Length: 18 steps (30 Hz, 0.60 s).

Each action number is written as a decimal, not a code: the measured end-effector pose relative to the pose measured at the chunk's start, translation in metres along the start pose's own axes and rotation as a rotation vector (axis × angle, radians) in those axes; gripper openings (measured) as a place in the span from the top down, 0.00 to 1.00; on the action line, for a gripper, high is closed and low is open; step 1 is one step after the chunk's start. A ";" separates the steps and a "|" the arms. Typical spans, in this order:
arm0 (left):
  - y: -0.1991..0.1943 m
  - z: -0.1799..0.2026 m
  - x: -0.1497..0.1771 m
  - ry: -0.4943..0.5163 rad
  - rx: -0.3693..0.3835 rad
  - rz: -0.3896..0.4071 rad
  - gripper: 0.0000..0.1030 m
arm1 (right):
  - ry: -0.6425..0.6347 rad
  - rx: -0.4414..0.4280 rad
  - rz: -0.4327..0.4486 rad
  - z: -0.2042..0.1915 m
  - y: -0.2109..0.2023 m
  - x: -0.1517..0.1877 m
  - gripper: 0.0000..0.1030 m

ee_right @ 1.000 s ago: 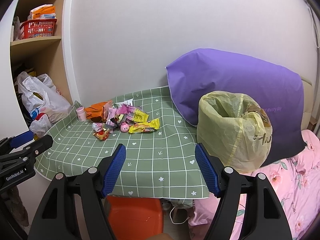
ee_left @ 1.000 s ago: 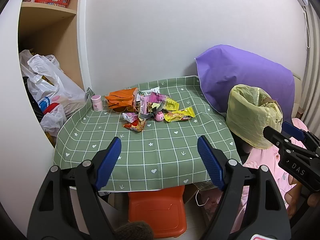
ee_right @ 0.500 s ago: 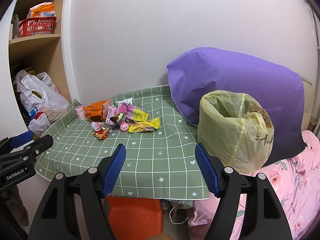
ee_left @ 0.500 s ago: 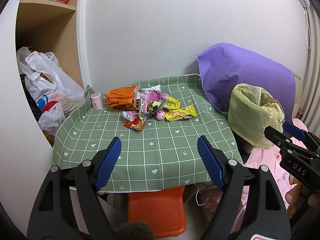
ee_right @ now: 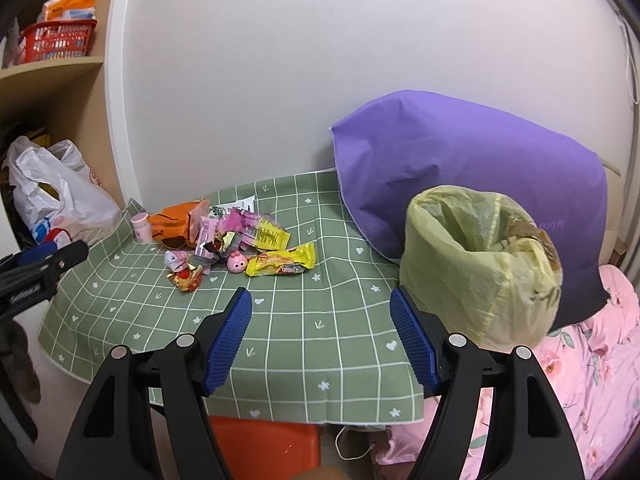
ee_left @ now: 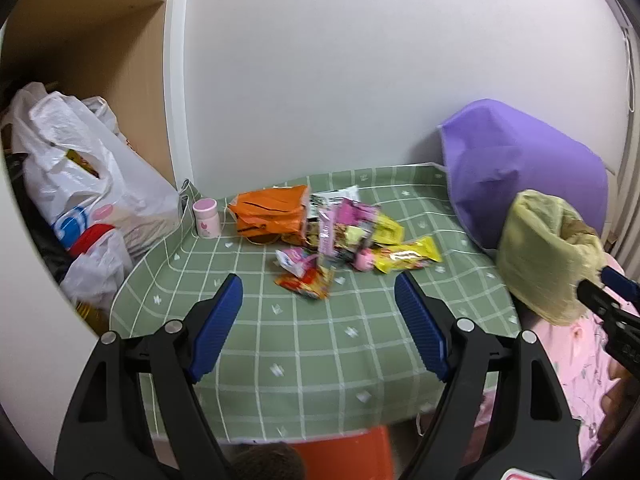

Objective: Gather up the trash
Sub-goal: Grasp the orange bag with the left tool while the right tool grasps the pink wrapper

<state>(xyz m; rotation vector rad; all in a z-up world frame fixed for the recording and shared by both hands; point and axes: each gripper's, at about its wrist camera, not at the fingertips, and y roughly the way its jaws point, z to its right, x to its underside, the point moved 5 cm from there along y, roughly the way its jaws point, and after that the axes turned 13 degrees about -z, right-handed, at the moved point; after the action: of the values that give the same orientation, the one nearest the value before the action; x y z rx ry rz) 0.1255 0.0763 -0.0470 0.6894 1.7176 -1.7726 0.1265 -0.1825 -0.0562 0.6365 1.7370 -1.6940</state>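
Several wrappers [ee_right: 256,244] on checked tablecloth [ee_right: 304,320]

Very little lettering can be read. On the purple pillow [ee_right: 460,168], at about 3 o'clock in the right wrist view, a short line of pale print sits near the lower right edge, too small to make out. The bin bag [ee_right: 480,264] carries dark handwritten strokes on its right side, not legible. The yellow wrapper [ee_right: 282,266] on the surface has a dark band with print near its lower edge, too blurred to read. The left gripper [ee_right: 24,280], at 9 o'clock, bears white lettering on its black body, unreadable here. The packets in the red basket [ee_right: 60,42] at 10 o'clock show blue print, also illegible.
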 end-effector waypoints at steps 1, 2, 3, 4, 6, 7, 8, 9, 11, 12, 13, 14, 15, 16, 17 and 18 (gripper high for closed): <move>0.010 -0.001 -0.003 0.002 0.001 -0.006 0.28 | -0.004 0.005 -0.006 -0.004 0.006 -0.003 0.34; 0.023 -0.004 -0.007 0.008 0.012 -0.017 0.28 | -0.011 0.008 -0.013 -0.007 0.013 -0.007 0.34; 0.032 -0.007 -0.009 0.008 0.018 -0.023 0.28 | -0.019 0.010 -0.019 -0.011 0.019 -0.009 0.34; 0.040 -0.011 -0.011 0.003 0.025 -0.027 0.28 | -0.032 0.014 -0.031 -0.015 0.026 -0.012 0.34; 0.057 -0.023 -0.017 -0.033 0.045 -0.034 0.28 | -0.055 0.016 -0.050 -0.021 0.040 -0.017 0.34; 0.066 -0.029 -0.020 -0.057 0.051 -0.043 0.28 | -0.067 0.014 -0.054 -0.023 0.045 -0.019 0.34; 0.075 -0.034 -0.025 -0.077 0.055 -0.057 0.28 | -0.087 0.014 -0.057 -0.025 0.053 -0.023 0.34; 0.083 -0.037 -0.029 -0.085 0.053 -0.069 0.28 | -0.099 0.014 -0.057 -0.026 0.058 -0.025 0.34; 0.106 -0.038 -0.042 -0.064 0.038 -0.095 0.28 | -0.131 0.007 -0.058 -0.025 0.075 -0.034 0.34; 0.115 -0.038 -0.047 -0.052 0.024 -0.099 0.28 | -0.140 0.002 -0.059 -0.023 0.082 -0.039 0.34; 0.126 -0.039 -0.054 -0.050 0.006 -0.097 0.28 | -0.150 -0.007 -0.061 -0.021 0.092 -0.044 0.34; 0.139 -0.042 -0.065 -0.064 -0.014 -0.085 0.27 | -0.159 -0.022 -0.064 -0.019 0.103 -0.049 0.34; 0.149 -0.045 -0.073 -0.085 -0.027 -0.075 0.26 | -0.173 -0.049 -0.068 -0.016 0.116 -0.055 0.34; 0.160 -0.049 -0.082 -0.122 -0.042 -0.071 0.26 | -0.189 -0.073 -0.070 -0.014 0.125 -0.060 0.34; 0.167 -0.051 -0.087 -0.153 -0.048 -0.077 0.26 | -0.213 -0.100 -0.069 -0.013 0.136 -0.065 0.34; 0.179 -0.055 -0.094 -0.199 -0.049 -0.096 0.26 | -0.243 -0.124 -0.072 -0.010 0.148 -0.071 0.34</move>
<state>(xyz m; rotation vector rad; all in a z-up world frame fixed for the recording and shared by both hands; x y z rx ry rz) 0.3177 0.1338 -0.1091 0.4006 1.6770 -1.7912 0.2809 -0.1574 -0.1077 0.3015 1.6910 -1.6214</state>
